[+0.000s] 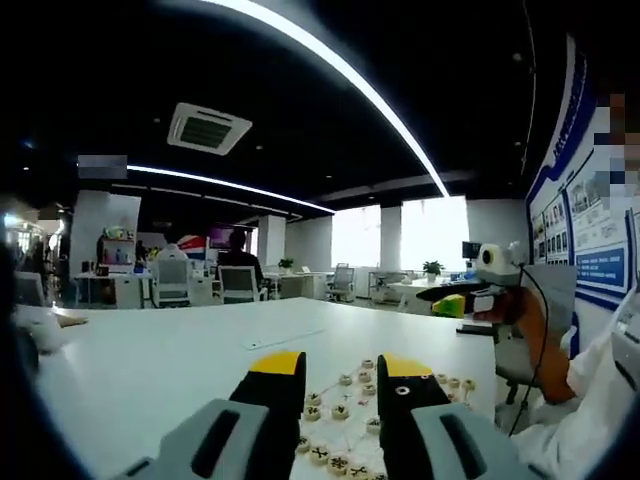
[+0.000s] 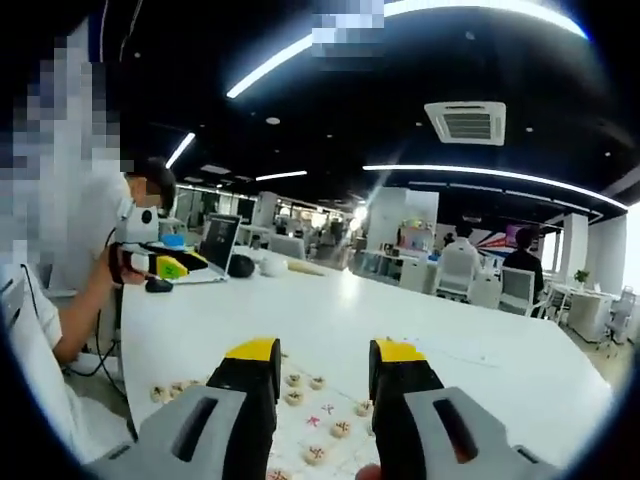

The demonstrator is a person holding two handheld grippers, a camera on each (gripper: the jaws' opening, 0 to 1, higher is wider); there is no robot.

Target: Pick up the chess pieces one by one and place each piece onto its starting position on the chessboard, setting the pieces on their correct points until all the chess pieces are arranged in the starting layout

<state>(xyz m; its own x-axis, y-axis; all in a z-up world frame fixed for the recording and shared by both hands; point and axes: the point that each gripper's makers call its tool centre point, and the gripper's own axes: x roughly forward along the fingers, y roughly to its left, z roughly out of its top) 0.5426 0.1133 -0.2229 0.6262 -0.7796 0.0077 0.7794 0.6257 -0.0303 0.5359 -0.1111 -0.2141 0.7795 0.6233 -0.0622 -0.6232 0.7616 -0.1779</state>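
Left gripper (image 1: 343, 385) jaws apart, nothing between them, raised above white table (image 1: 150, 360). Round xiangqi pieces (image 1: 340, 410) scattered on white chessboard sheet (image 1: 352, 425) just beyond the yellow-tipped jaws, a few more trailing right toward the table edge. Right gripper (image 2: 325, 375) also spread, nothing held, above the same table (image 2: 400, 330); pieces (image 2: 315, 452) lying on the board sheet (image 2: 325, 425) between and past the jaws, small row of pieces (image 2: 172, 390) off to the left near the edge. Another person's hand holding a gripper device (image 2: 150, 262) at left; laptop (image 2: 215, 250) behind it. Office chairs (image 1: 238, 283) in background.
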